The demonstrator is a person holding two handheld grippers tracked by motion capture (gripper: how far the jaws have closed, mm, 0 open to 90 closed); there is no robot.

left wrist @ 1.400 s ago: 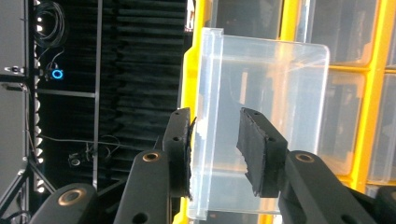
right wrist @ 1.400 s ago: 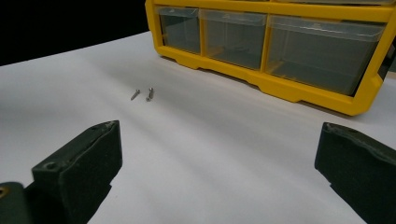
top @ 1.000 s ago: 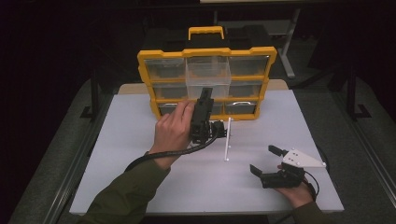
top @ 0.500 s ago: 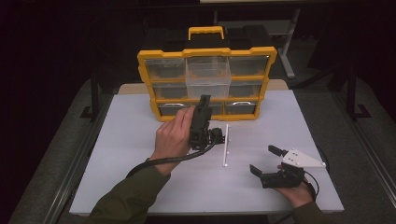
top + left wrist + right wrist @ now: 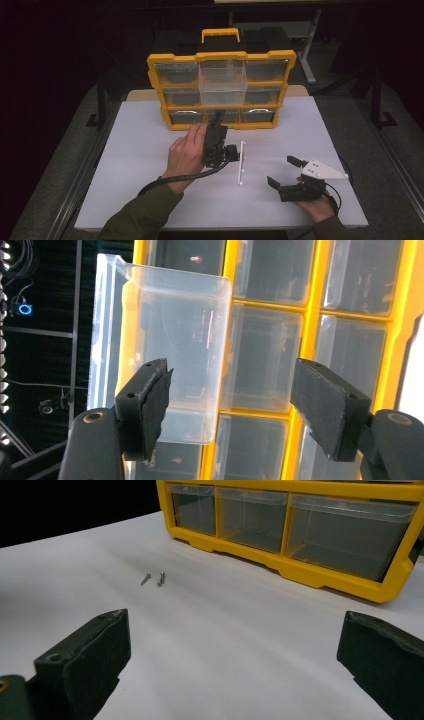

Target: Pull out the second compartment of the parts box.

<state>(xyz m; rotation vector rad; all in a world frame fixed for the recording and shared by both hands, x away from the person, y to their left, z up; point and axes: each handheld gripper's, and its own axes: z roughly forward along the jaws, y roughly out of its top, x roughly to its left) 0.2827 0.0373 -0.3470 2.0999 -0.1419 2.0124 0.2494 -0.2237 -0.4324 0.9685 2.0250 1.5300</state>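
Note:
A yellow organizer [image 5: 221,56] with clear drawers stands upright at the back of the white table [image 5: 140,150]. Its top middle drawer [image 5: 223,80] is pulled out toward me. A hand holds my left gripper [image 5: 217,119] low in front of the bottom row, pointing at the cabinet. In the left gripper view the left gripper [image 5: 230,405] stands open; its jaws have just been opening, with nothing between the pads and the pulled-out drawer [image 5: 175,340] beyond them. My right gripper [image 5: 284,171] rests open at the near right. The right gripper [image 5: 235,660] faces bare table.
Two small screws [image 5: 154,578] lie on the table ahead of the right gripper, short of the organizer's bottom row [image 5: 300,525]. A thin white rod [image 5: 242,162] lies between the two hands. A cable [image 5: 175,179] trails from the left gripper along the forearm.
The left gripper has sunk from the level of the pulled-out drawer to the bottom row, and its jaws have spread wider. The right gripper has kept still.

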